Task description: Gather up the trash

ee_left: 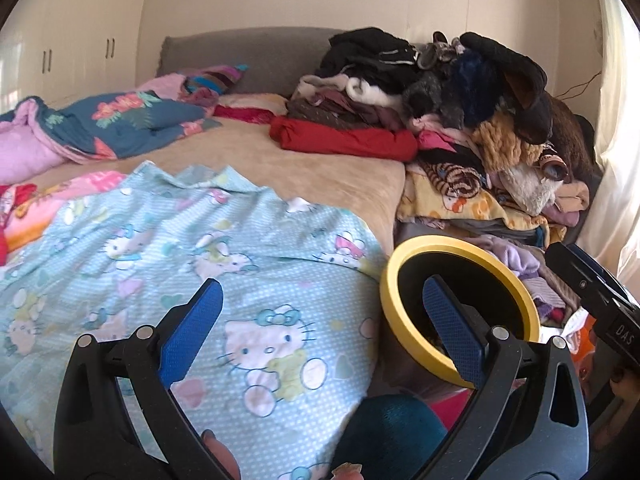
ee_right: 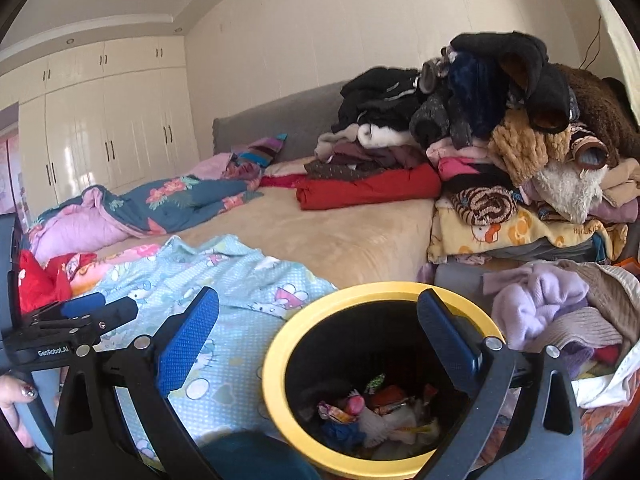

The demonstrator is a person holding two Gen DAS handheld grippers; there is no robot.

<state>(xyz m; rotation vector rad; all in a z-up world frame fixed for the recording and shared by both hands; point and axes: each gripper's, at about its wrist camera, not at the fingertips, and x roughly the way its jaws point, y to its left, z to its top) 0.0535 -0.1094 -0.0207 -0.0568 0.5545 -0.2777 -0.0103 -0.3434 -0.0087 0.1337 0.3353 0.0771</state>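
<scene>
A black bin with a yellow rim (ee_right: 276,360) stands beside the bed, low in the right wrist view; wrappers and crumpled trash (ee_right: 376,412) lie at its bottom. It also shows in the left wrist view (ee_left: 390,308) at lower right. My right gripper (ee_right: 316,340) is open and empty, above the bin's mouth, its right finger over the opening. My left gripper (ee_left: 322,324) is open and empty, above the light blue cartoon-cat sheet (ee_left: 180,240), its right finger in front of the bin. Each gripper shows at the edge of the other's view.
The bed (ee_right: 320,236) has a beige cover. A tall pile of clothes (ee_right: 500,140) sits at its right, a red folded cloth (ee_right: 368,192) in the middle, a floral blanket (ee_right: 160,204) at left. More clothes (ee_right: 560,304) lie right of the bin. White wardrobes (ee_right: 100,128) stand behind.
</scene>
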